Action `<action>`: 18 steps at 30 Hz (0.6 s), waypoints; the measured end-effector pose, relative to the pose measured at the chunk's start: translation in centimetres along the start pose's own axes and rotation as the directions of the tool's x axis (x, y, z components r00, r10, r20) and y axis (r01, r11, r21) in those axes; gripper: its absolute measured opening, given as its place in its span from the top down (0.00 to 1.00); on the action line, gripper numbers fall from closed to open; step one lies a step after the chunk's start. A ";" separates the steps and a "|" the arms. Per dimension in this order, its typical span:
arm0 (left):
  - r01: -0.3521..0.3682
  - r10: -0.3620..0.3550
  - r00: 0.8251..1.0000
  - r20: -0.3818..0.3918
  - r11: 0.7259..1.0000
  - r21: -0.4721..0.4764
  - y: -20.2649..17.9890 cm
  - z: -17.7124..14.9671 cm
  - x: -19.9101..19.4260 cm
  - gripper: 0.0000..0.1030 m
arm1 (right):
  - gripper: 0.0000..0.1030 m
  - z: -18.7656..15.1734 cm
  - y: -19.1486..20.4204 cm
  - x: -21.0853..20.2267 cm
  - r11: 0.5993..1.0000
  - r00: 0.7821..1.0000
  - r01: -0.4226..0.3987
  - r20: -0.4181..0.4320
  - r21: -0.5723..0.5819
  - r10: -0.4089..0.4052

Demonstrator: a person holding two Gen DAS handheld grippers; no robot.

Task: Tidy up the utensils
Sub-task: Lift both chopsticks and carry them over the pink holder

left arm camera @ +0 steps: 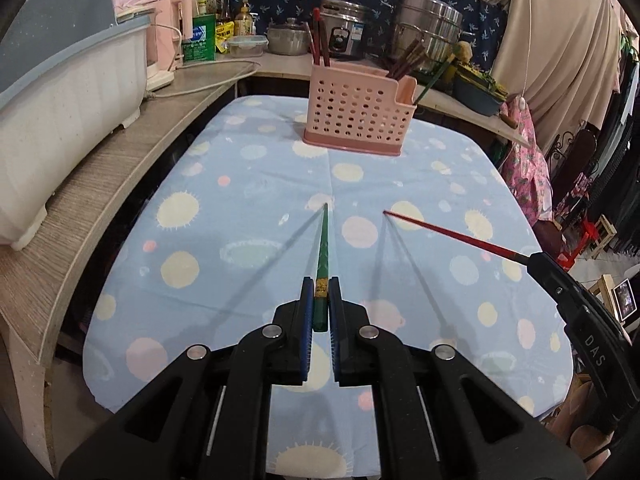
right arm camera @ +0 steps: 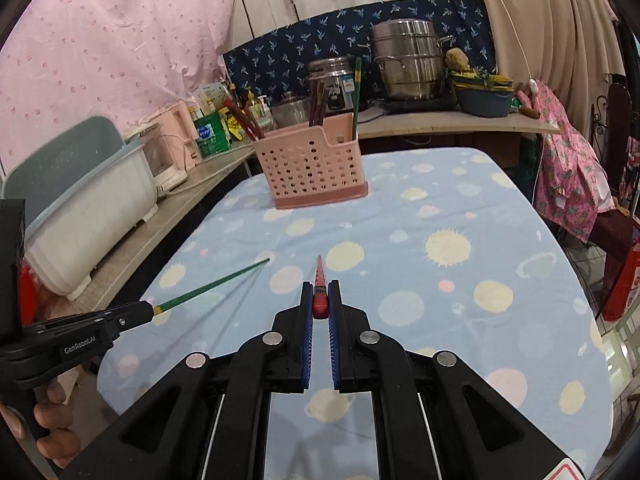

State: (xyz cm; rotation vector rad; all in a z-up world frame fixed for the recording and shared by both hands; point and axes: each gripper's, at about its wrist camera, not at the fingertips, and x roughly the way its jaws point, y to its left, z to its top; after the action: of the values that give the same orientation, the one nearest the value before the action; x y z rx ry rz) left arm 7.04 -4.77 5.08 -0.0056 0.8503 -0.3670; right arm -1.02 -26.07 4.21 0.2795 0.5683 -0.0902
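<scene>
Chopsticks are pinched one per tool, green chopstick (left arm camera: 323,252) in your left gripper (left arm camera: 320,300), red chopstick (right arm camera: 320,280) in your right gripper (right arm camera: 320,300), so lift both toward the pink basket (right arm camera: 314,168) at twelve o'clock, tips tilted downward.

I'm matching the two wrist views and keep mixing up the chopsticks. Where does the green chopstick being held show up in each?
Left wrist: green chopstick at centre, clamped in the left gripper, pointing forward.
Right wrist: lower left, slanting up-right out of the left gripper.
Shared landmark: pink utensil basket on the spotted tablecloth.
</scene>
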 end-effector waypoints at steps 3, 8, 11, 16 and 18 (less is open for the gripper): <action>0.001 -0.001 0.999 0.038 1.000 -0.002 0.0 2.2 -0.8 0.93 | 0.93 2.4 0.1 -0.1 1.000 0.999 -0.015 0.045 0.005 0.014; 0.014 -0.014 0.996 0.088 1.000 -0.007 -0.2 5.9 -1.4 0.93 | 0.93 5.5 0.2 0.4 0.999 0.996 -0.040 0.082 0.015 0.039; 0.020 -0.019 0.994 0.105 1.000 -0.004 -0.4 7.6 -1.3 0.93 | 0.93 7.2 0.1 1.1 0.998 0.995 -0.052 0.092 0.024 0.050; 0.033 -0.032 0.992 0.121 0.999 -0.007 -0.7 10.8 -0.6 0.93 | 0.93 9.7 -0.1 2.2 0.996 0.992 -0.071 0.103 0.046 0.066; 0.037 -0.036 0.991 0.127 0.999 -0.008 -0.8 12.2 -0.5 0.93 | 0.93 10.8 -0.1 2.6 0.995 0.991 -0.079 0.111 0.052 0.073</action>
State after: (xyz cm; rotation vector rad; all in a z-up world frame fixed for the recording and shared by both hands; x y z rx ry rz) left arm 15.42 -7.11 13.63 -0.0536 0.7268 -0.3924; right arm 6.76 -29.30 11.46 0.3492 0.4469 -0.0474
